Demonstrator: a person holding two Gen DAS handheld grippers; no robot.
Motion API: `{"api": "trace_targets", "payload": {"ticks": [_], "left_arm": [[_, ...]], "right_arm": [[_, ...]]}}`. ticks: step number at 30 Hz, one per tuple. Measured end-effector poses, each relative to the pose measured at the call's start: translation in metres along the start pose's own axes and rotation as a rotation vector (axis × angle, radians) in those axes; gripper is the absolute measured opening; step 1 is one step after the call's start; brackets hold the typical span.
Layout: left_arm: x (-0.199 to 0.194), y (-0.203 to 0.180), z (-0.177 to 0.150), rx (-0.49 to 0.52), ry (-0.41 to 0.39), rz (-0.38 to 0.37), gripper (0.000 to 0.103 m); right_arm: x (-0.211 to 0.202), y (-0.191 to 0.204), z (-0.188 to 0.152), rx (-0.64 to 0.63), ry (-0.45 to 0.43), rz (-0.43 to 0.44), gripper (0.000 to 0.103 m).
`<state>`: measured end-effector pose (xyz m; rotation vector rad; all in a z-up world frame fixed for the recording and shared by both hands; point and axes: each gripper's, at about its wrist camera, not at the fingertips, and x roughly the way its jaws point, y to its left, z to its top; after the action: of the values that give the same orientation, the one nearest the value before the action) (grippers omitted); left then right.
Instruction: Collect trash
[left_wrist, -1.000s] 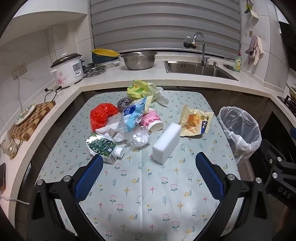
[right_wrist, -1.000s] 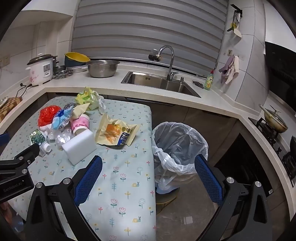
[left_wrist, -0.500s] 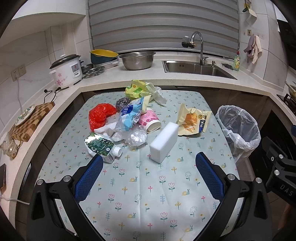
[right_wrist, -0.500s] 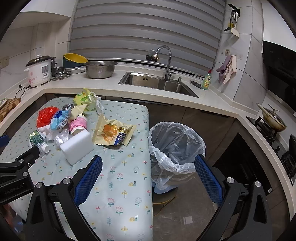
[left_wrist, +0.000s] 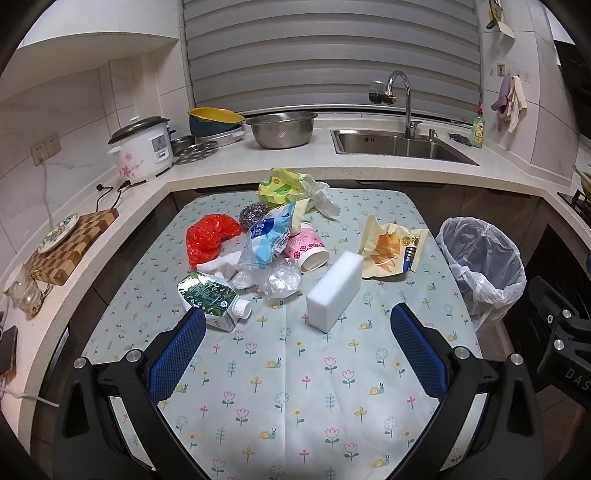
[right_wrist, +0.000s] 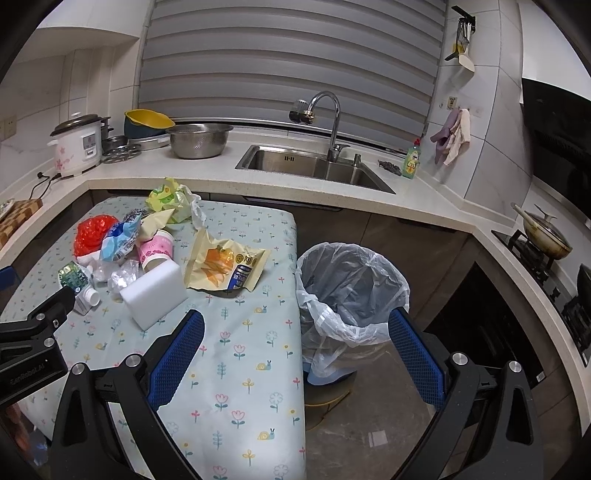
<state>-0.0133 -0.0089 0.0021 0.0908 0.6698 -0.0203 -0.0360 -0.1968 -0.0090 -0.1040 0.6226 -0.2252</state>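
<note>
Trash lies heaped on the flowered table (left_wrist: 288, 398): a white foam block (left_wrist: 334, 290), a green carton (left_wrist: 210, 298), a pink paper cup (left_wrist: 308, 251), a blue-white bag (left_wrist: 269, 236), a red bag (left_wrist: 207, 238), a yellow snack wrapper (left_wrist: 391, 247) and a yellow-green bag (left_wrist: 280, 186). A bin lined with clear plastic (right_wrist: 351, 291) stands off the table's right edge. My left gripper (left_wrist: 295, 345) hovers open over the near table, short of the block. My right gripper (right_wrist: 295, 347) is open above the table edge and bin.
Behind the table a counter carries a rice cooker (left_wrist: 142, 149), a steel colander (left_wrist: 282, 129), a sink (left_wrist: 399, 147) and a chequered board (left_wrist: 70, 247). A stove with a pan (right_wrist: 546, 240) is at far right. Bare floor (right_wrist: 373, 435) lies beside the bin.
Both grippers have drifted slightly back and left, so the trash and bin shifted a little in view. Both stayed open; nothing on the table moved.
</note>
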Motion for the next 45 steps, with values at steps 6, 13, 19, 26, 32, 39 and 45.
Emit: {"api": "trace_targets", "payload": {"ticks": [6,13,19,26,32,39,45], "left_arm": [[0.0007,0.0003,-0.0021,0.006,0.023,-0.004,0.096],[0.0034,0.0018,-0.0026,0.000,0.049,-0.006,0.096],[0.0022,0.0015,-0.0026,-0.001,0.048,-0.014,0.096],[0.0004,0.0006,-0.0022,0.005,0.042,-0.021,0.096],[-0.0003,0.0002,-0.0016,0.005,0.037,-0.019,0.096],[-0.0025,0.0008,0.0015,0.005,0.026,-0.023,0.096],[-0.0026,0.0010,0.0014,0.004,0.025,-0.028,0.096]], "right_arm": [[-0.0012,0.0014,0.0000,-0.002,-0.001,0.001,0.096],[-0.0012,0.0009,-0.0002,0.000,-0.001,0.002,0.096],[-0.0015,0.0013,-0.0002,0.000,-0.002,0.002,0.096],[-0.0030,0.0019,0.0000,0.000,-0.003,0.004,0.096],[-0.0032,0.0019,0.0004,0.002,-0.003,0.006,0.096],[-0.0054,0.0021,0.0031,0.002,-0.005,0.006,0.096],[-0.0056,0.0024,0.0052,0.005,-0.004,0.007,0.096]]}}
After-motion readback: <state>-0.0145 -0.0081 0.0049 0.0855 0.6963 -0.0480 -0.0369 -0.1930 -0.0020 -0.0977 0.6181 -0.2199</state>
